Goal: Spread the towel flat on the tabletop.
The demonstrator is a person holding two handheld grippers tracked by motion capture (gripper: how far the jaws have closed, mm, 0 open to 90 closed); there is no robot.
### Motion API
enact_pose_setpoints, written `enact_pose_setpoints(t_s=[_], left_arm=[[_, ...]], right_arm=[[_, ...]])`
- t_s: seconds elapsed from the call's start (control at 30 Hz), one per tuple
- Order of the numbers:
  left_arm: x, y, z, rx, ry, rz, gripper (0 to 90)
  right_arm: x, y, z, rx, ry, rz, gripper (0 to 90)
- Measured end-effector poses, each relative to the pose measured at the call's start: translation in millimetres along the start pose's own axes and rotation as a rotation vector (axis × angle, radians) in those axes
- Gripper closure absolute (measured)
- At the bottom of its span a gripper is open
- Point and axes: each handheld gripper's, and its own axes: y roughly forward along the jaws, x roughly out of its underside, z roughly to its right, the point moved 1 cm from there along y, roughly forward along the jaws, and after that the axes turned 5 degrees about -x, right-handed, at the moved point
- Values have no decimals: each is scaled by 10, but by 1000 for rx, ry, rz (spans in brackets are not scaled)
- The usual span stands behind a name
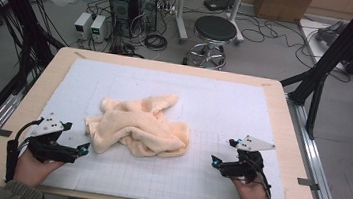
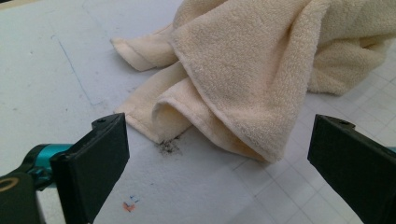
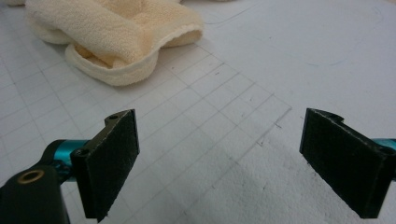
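Observation:
A crumpled cream towel (image 1: 139,125) lies in the middle of the white gridded mat (image 1: 224,102). My left gripper (image 1: 83,148) rests at the front left, jaws wide apart, pointing at the towel's near left corner. In the left gripper view the towel (image 2: 261,60) lies just beyond the open jaws, its folded edge close ahead, nothing between the pads. My right gripper (image 1: 214,160) sits at the front right, open and pointing left. Bare mat lies between its jaws in the right gripper view, with the towel (image 3: 112,32) farther off at the upper left.
The mat covers a wooden table (image 1: 282,121) with a bare rim. A small dark smudge (image 2: 169,147) marks the mat by the towel's edge. Beyond the table stand a stool (image 1: 214,33), computer towers (image 1: 134,4) and floor cables. A black frame post (image 1: 336,52) rises at right.

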Motion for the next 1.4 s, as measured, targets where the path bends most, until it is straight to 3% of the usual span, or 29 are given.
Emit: enact_pose_setpoints(t_s=[0.27,0.83,0.93,1.1,1.4], left_arm=[[-20,53,11,12,5,-7,59],[-23,46,20,20,10,-2,60],[-40,53,32,22,13,-4,59],[-112,70,57,24,27,4,94],[-433,174,187,74,70,39,102]], right_arm=[[26,-25,12,6,16,-1,111],[24,-38,-17,9,1,2,111],[-37,-39,-15,-5,3,29,111],[-201,-9,-34,-22,-37,40,111],[-579,189,-97,-72,-113,39,111]])
